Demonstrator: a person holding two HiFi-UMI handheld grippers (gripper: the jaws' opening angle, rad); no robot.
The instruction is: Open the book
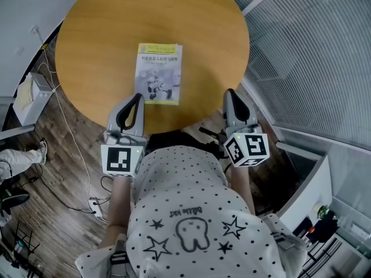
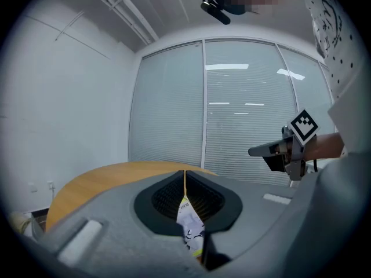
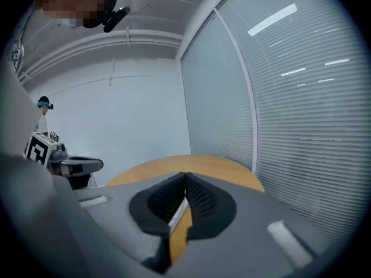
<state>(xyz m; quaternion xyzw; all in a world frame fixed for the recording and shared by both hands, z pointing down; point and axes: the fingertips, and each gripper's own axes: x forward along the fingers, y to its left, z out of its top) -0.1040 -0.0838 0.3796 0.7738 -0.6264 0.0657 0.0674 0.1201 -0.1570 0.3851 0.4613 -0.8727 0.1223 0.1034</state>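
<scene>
On the desk (image 1: 98, 39) the book (image 1: 159, 74) lies closed. Empty and pressed together, left tongs (image 1: 138, 96) and right tongs (image 1: 230, 92) hover near it: approach only. Next, probably, one pair must spread to catch its edge.

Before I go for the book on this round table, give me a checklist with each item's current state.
1. White and yellow-green paperback book lies flat and closed: ok.
2. Book fully on the round wooden table, no overhang: ok.
3. Left gripper empty: ok, jaws together.
4. Right gripper empty: ok, jaws together.
5. Jaws opened to pinch the cover: not ok, both shut.
6. Left gripper touching the book's near corner: cannot tell.
</scene>
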